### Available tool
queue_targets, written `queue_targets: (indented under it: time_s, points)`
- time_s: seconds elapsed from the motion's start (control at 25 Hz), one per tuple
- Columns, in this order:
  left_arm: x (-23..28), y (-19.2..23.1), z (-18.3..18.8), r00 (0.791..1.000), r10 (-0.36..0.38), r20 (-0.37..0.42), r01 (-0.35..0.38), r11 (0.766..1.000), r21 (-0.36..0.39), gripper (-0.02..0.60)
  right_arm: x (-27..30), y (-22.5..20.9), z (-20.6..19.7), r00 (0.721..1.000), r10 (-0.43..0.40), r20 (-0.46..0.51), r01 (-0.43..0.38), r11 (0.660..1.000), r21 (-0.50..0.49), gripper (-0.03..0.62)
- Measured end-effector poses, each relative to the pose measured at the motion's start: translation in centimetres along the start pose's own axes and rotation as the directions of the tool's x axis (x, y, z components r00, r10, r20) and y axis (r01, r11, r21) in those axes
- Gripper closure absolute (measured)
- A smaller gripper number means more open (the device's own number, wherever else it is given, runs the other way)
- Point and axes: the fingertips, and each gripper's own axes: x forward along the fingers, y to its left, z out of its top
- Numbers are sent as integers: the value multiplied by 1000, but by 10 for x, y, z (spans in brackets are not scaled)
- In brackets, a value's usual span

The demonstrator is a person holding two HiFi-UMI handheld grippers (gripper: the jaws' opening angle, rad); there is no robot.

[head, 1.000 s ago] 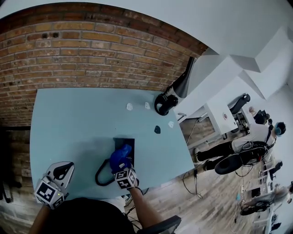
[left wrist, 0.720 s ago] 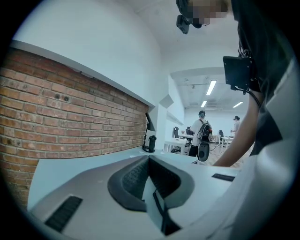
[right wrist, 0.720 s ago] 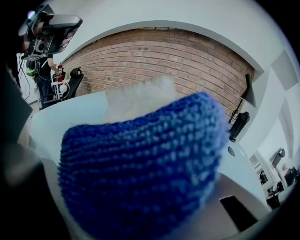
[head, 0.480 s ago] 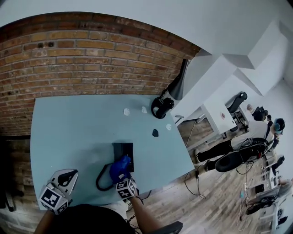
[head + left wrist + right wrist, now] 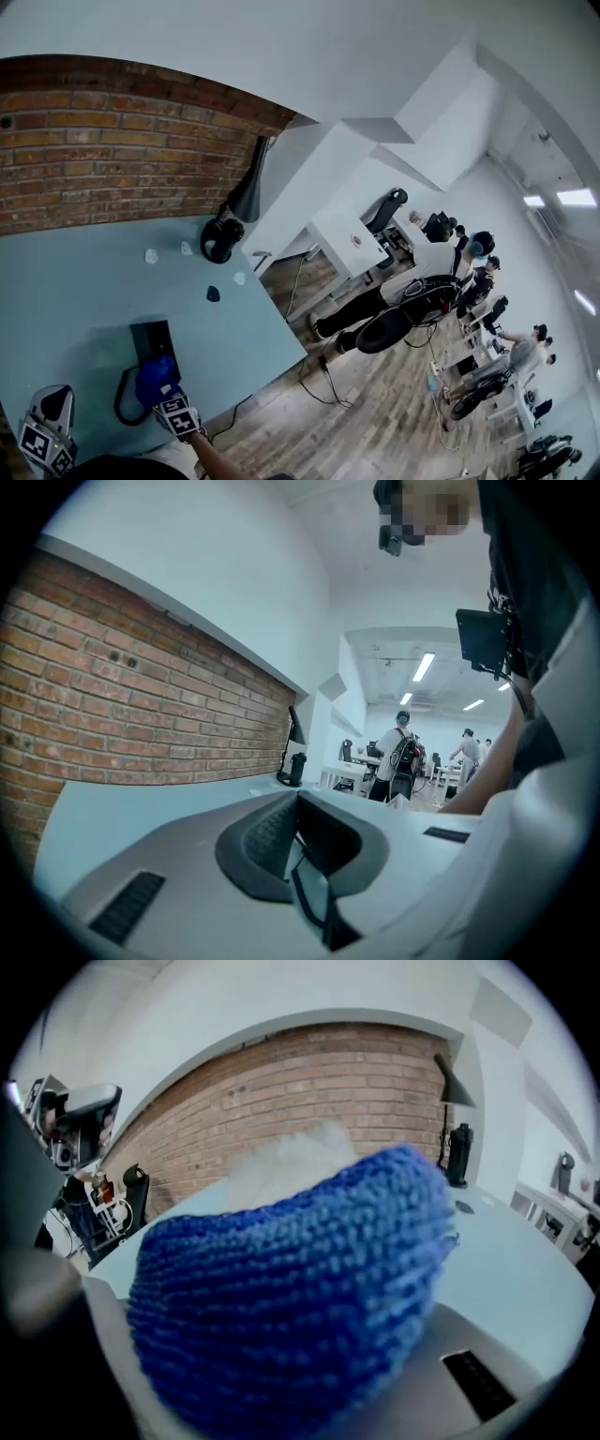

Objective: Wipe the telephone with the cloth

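desk point(image 5: 84, 281): only head view shows black telephone point(image 5: 152, 337) near front edge | your right tool point(image 5: 167, 398) pinches blue cloth point(image 5: 291, 1288) at telephone's near end, its view all cloth | your left tool point(image 5: 300, 855) pressed together, holding nothing

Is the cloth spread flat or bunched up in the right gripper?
Bunched: the cloth bulges as a rounded wad from the right gripper, by the telephone.

A brick wall point(image 5: 75, 159) backs the pale blue table point(image 5: 66, 291); wood floor point(image 5: 375, 422), white desks point(image 5: 347, 244) beyond.
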Motion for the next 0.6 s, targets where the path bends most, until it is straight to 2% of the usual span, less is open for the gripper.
queue_targets:
  time_s: [0.12,0.28,0.44,0.6]
  points:
    - [6,0,-2,1000,-7,-5,7,1000,16,591,-13,-8,47,995,0,101,9,996,-92,507]
    - [7,9,-3,1000,-6,30,5,999,41,591,-20,-18,106,980,-1,201,40,980,-193,507]
    - [7,7,-6,1000,19,14,-20,999,48,591,-19,-39,143,973,-19,230,79,963,-257,507]
    - [11,2,-6,999,45,-30,-44,998,36,591,-5,-53,165,978,-14,210,79,950,-303,505]
